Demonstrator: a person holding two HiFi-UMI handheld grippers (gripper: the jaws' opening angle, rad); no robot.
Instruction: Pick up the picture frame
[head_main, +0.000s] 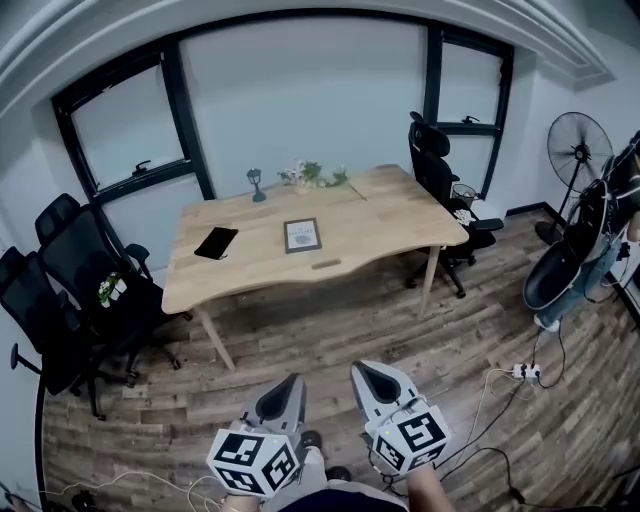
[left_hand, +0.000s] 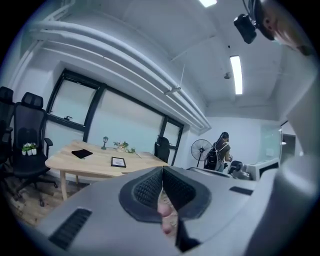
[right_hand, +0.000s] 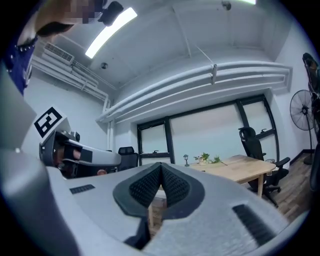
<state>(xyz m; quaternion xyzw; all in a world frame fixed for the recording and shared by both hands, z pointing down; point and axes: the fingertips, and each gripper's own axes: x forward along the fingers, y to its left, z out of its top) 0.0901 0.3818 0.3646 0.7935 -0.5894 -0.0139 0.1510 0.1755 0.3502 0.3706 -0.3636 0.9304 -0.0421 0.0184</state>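
A table stands mid-room, in front of the windows. A picture frame lies near the table's middle, with a flat case to its left. A small lamp and plants sit along the far edge. Chairs stand left of the table. Another chair stands at its right end, and a fan farther right. The left gripper and right gripper sit side by side on the near side, well apart from the table.
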